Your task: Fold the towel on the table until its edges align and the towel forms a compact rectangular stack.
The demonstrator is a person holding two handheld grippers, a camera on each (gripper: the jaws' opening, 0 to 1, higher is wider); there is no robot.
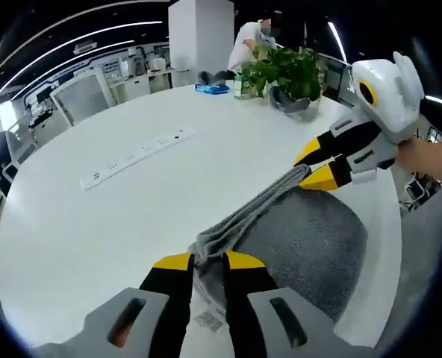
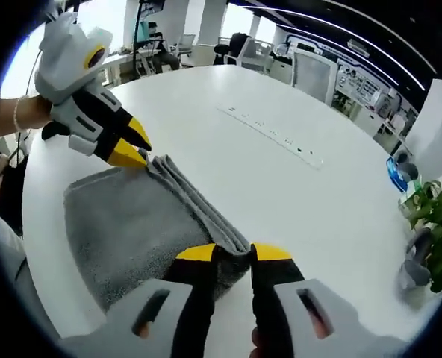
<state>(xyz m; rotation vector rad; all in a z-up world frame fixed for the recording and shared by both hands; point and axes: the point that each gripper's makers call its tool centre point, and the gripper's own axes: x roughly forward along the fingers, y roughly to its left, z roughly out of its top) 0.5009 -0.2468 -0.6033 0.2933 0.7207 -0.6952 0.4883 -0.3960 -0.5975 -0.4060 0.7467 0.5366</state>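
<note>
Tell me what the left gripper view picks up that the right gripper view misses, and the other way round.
Left gripper view alone: a white tag on the towel near the left gripper, and a blue object beside the plant.

Right gripper view alone: office chairs beyond the table's far edge.

Both: the grey towel, its bunched edge pinched at each end by the left gripper and the right gripper, the white table, the power strip and the potted plant.
</note>
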